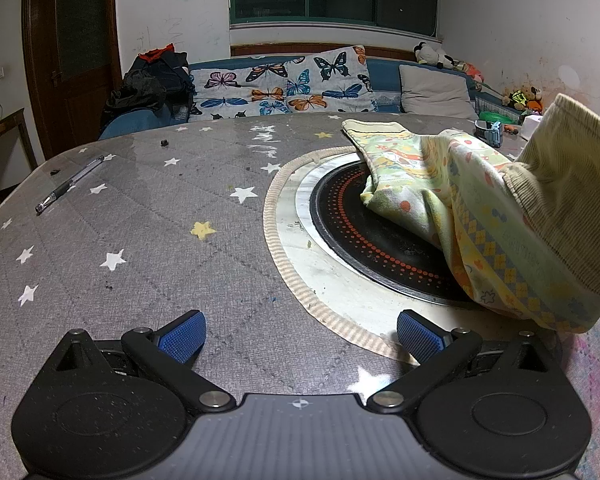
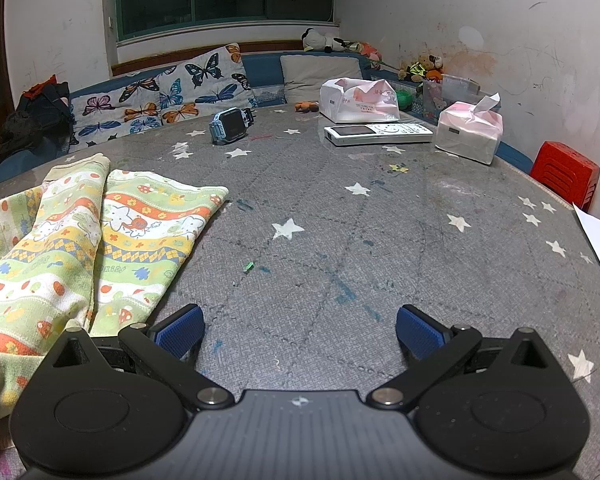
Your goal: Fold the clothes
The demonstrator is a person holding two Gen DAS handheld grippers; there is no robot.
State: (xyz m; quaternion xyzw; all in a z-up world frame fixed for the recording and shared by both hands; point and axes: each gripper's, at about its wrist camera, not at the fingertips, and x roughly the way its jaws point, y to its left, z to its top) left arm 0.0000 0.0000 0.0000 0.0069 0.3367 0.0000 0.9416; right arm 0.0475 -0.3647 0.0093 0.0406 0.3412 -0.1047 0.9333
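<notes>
A small patterned garment (image 1: 452,192) in yellow, green and orange lies rumpled on the round table, partly over the black cooktop (image 1: 364,236). In the right wrist view the same garment (image 2: 112,236) spreads flat at the left. My left gripper (image 1: 300,338) is open over bare tablecloth, left of the garment and apart from it. My right gripper (image 2: 298,336) is open too, with the garment's edge beside its left finger and nothing between the pads. A beige corduroy sleeve (image 1: 568,192) reaches in over the garment from the right.
A pen (image 1: 70,184) lies at the table's left. At the far right stand a blue watch (image 2: 230,125), a white remote (image 2: 378,133), a tissue pack (image 2: 470,132) and a pink bag (image 2: 360,100). A red stool (image 2: 564,174) and a sofa with cushions (image 1: 284,84) flank the table.
</notes>
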